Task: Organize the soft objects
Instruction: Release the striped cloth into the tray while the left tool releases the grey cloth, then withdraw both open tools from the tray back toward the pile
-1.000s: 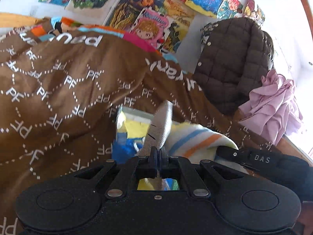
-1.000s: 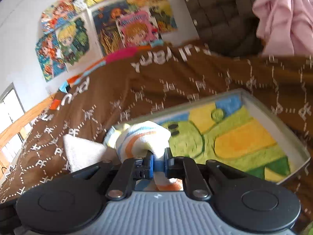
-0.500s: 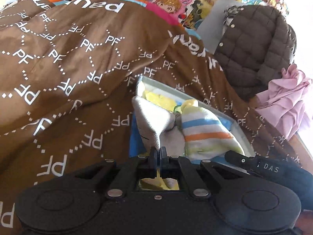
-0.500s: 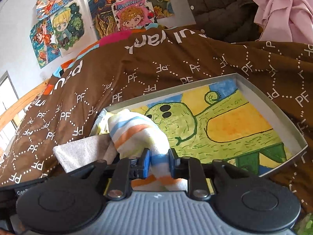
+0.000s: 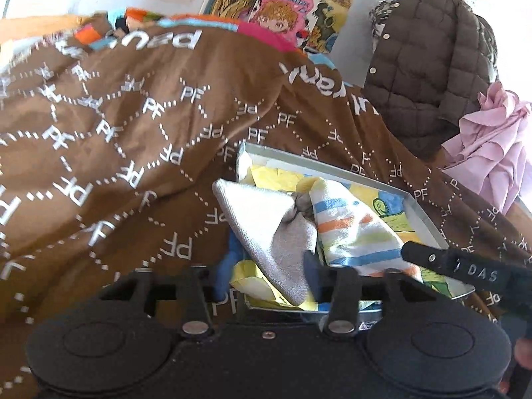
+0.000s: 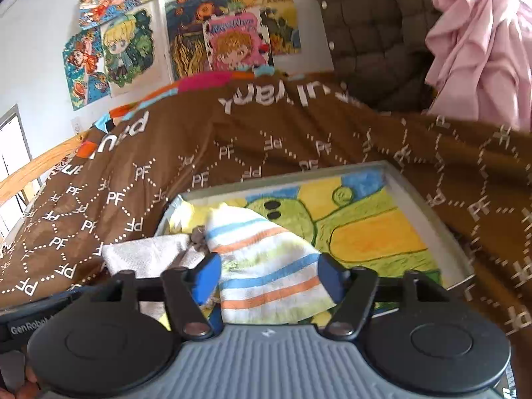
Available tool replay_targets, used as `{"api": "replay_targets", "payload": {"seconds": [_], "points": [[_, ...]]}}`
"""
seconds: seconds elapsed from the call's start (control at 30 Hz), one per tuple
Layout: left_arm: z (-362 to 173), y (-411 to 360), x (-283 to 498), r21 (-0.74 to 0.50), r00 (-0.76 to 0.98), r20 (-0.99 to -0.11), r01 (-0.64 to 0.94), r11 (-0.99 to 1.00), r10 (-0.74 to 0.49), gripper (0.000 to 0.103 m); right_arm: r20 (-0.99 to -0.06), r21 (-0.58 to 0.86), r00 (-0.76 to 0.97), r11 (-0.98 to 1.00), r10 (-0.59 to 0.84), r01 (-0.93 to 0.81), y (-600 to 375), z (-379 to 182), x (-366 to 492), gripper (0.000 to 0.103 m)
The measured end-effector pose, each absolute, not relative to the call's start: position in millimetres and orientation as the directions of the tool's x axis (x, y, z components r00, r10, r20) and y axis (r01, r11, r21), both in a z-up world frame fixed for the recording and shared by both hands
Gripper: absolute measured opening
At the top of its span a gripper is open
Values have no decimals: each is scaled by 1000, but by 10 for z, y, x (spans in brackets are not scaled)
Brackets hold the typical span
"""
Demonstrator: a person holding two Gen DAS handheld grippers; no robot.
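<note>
A grey cloth (image 5: 269, 229) and a striped white cloth (image 5: 355, 232) lie side by side in the near left corner of a shallow grey box (image 5: 419, 199) on the brown bed cover. My left gripper (image 5: 266, 279) is open, with the grey cloth lying loose between its fingers. My right gripper (image 6: 269, 276) is open around the striped cloth (image 6: 266, 266), which rests in the box (image 6: 455, 249). The grey cloth (image 6: 146, 256) shows to its left, hanging over the box's edge.
The box floor carries a bright green and yellow drawing (image 6: 362, 232). A brown patterned blanket (image 5: 109, 153) covers the bed. A brown quilted jacket (image 5: 429, 76) and a pink garment (image 5: 495, 146) sit at the right. Posters (image 6: 186, 43) cover the wall behind.
Both grippers lowered the cloths into the box and opened, letting go of the grey cloth and the striped cloth. Both cloths now rest in the box's near left corner.
</note>
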State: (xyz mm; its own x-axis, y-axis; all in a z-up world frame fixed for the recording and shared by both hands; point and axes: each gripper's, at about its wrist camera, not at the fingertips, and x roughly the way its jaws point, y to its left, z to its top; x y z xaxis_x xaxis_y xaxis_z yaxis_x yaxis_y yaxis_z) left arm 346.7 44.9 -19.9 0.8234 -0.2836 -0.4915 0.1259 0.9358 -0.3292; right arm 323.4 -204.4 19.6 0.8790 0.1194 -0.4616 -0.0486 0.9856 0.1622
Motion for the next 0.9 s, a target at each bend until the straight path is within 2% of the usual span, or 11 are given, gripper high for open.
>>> {"api": "replay_targets", "payload": {"seconds": [0.1, 0.2, 0.5, 0.7, 0.9], "points": [[-78, 434, 3321, -314, 845, -455, 142, 939, -280, 66, -439, 133, 892, 990, 105, -51, -2065, 316, 3032, 83], [49, 446, 3161, -315, 868, -415, 146, 938, -274, 78, -415, 116, 905, 992, 94, -50, -2087, 427, 2821, 88], [401, 414, 2621, -264, 907, -335, 169, 950, -255, 96, -343, 116, 936, 992, 78, -40, -2146, 696, 2216, 102], [577, 397, 2315, -252, 921, -301, 176, 952, -250, 102, -307, 122, 950, 992, 57, -19, -2225, 774, 1852, 103], [652, 357, 2007, -227, 926, -290, 180, 957, -243, 102, -292, 126, 956, 992, 28, 9, -2312, 775, 1476, 103]]}}
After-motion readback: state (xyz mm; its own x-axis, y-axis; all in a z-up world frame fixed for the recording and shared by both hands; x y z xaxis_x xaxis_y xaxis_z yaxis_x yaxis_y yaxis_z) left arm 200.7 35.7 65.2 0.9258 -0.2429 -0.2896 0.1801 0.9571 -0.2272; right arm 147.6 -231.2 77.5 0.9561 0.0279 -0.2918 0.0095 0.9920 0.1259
